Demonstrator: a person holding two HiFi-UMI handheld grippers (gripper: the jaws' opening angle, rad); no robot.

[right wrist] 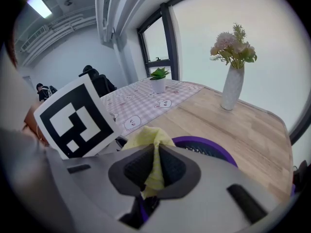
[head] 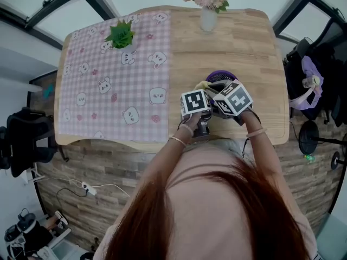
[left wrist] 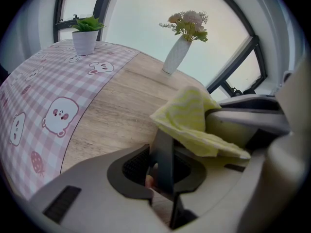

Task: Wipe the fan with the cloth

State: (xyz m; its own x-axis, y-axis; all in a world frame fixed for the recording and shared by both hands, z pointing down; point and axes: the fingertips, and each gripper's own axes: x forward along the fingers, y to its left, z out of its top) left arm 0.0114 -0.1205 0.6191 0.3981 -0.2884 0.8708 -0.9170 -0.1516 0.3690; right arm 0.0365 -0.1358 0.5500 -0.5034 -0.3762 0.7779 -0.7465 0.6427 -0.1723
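The purple fan (head: 221,76) stands on the wooden table (head: 255,58) near its front edge; its purple rim (right wrist: 214,147) shows just beyond my right gripper's jaws. My right gripper (right wrist: 154,171) is shut on the yellow cloth (right wrist: 148,137), held right at the fan. In the left gripper view the cloth (left wrist: 189,120) drapes over the right gripper's grey body. My left gripper (left wrist: 165,171) is shut on a dark flat part of the fan (left wrist: 164,152). In the head view both grippers' marker cubes (head: 195,102) hide the jaws and most of the fan.
A white vase of flowers (head: 207,15) stands at the table's far edge. A small potted plant (head: 122,37) sits on the pink checked mat (head: 114,85) that covers the table's left half. A black chair (head: 21,140) is off the left side.
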